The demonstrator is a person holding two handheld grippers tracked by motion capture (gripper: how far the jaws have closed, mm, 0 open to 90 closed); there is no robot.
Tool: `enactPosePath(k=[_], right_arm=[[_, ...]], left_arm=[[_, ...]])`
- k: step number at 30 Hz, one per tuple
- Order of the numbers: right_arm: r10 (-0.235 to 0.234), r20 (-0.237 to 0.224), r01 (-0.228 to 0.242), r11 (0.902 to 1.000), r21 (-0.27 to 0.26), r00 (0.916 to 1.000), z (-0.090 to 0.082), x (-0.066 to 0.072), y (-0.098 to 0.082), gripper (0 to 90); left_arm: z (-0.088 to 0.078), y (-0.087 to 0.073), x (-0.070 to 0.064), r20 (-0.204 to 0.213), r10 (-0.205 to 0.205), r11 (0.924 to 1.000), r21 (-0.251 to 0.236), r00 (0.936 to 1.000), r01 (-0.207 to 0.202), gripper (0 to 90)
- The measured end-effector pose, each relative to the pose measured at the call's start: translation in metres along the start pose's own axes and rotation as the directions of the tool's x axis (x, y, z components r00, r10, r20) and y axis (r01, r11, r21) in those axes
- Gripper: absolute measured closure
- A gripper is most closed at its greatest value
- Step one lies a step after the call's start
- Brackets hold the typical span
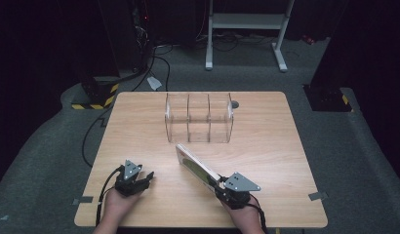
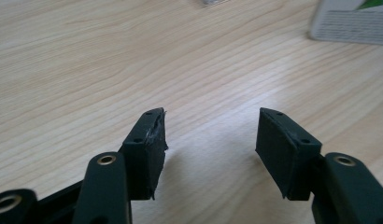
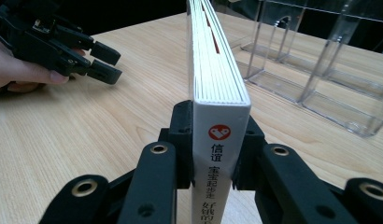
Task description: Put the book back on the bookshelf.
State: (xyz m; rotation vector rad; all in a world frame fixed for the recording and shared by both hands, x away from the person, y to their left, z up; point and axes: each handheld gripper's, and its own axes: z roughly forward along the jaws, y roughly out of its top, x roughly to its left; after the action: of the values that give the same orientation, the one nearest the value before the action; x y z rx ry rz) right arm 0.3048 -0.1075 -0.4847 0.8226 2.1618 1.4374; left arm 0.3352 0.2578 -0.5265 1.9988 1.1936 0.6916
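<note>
A thin white book (image 1: 195,165) with a green cover is tilted up from the wooden table (image 1: 134,131), spine end toward me. My right gripper (image 1: 218,187) is shut on that spine end. In the right gripper view the jaws clamp both sides of the book (image 3: 217,70), which stands on edge and runs away from the camera. My left gripper (image 1: 147,178) rests low at the front left, open with nothing between its fingers (image 2: 147,140). A corner of the book (image 2: 353,23) lies beyond it. A clear three-compartment holder (image 1: 199,118) stands empty at mid-table.
The clear holder (image 3: 320,70) sits just right of the book's far end. A small grey disc (image 1: 235,104) lies by the table's far edge. Beyond the table are a white stand (image 1: 247,22), floor cables and a yellow-black striped base (image 1: 98,97).
</note>
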Motion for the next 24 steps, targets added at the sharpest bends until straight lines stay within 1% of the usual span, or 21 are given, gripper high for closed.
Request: enactPosePath(k=[2, 3, 7, 11, 15, 17, 19, 22, 24], right_arm=[[0.004, 0.012, -0.003, 1.0, -0.003, 0.9999, -0.003, 0.0, -0.001, 74.1], [0.005, 0.022, -0.005, 1.0, -0.003, 0.9998, -0.005, 0.0, -0.001, 74.2], [0.018, 0.058, -0.018, 0.9998, -0.001, 0.9982, -0.012, 0.0, -0.004, 74.2], [0.045, 0.107, -0.046, 0.999, 0.001, 0.9933, -0.022, -0.002, -0.007, 74.1], [0.073, 0.166, -0.074, 0.9972, -0.002, 0.9833, -0.031, -0.009, -0.01, 74.1], [0.081, 0.197, -0.082, 0.9966, -0.004, 0.9771, -0.035, -0.013, -0.012, 74.1], [0.098, 0.229, -0.099, 0.9951, -0.006, 0.9686, -0.04, -0.017, -0.013, 74.0], [0.116, 0.258, -0.117, 0.993, -0.012, 0.959, -0.044, -0.022, -0.015, 74.0], [0.125, 0.272, -0.126, 0.9919, -0.014, 0.9542, -0.046, -0.025, -0.015, 74.0]], left_arm=[[0.002, 0.001, 0.003, -0.015, -0.002, 0.9999, 0.01, 0.9999, 0.002, 41.8], [0.003, 0.002, 0.003, -0.022, -0.002, 1.0, 0.007, 0.9997, 0.002, 41.5], [0.006, 0.004, 0.001, -0.034, 0.011, 0.9998, 0.017, 0.9994, -0.01, 40.3], [0.009, 0.006, 0.0, -0.035, 0.014, 0.9994, 0.032, 0.9993, -0.012, 39.2], [0.012, 0.008, 0.001, -0.023, -0.005, 0.9994, 0.035, 0.9997, 0.005, 38.7], [0.012, 0.008, 0.003, -0.015, -0.019, 0.9992, 0.036, 0.9997, 0.019, 38.4], [0.013, 0.008, 0.004, -0.004, -0.036, 0.9986, 0.038, 0.9994, 0.036, 38.2], [0.013, 0.008, 0.005, -0.002, -0.041, 0.9984, 0.039, 0.9992, 0.041, 37.8], [0.013, 0.008, 0.005, -0.001, -0.038, 0.9985, 0.04, 0.9993, 0.038, 37.8]])
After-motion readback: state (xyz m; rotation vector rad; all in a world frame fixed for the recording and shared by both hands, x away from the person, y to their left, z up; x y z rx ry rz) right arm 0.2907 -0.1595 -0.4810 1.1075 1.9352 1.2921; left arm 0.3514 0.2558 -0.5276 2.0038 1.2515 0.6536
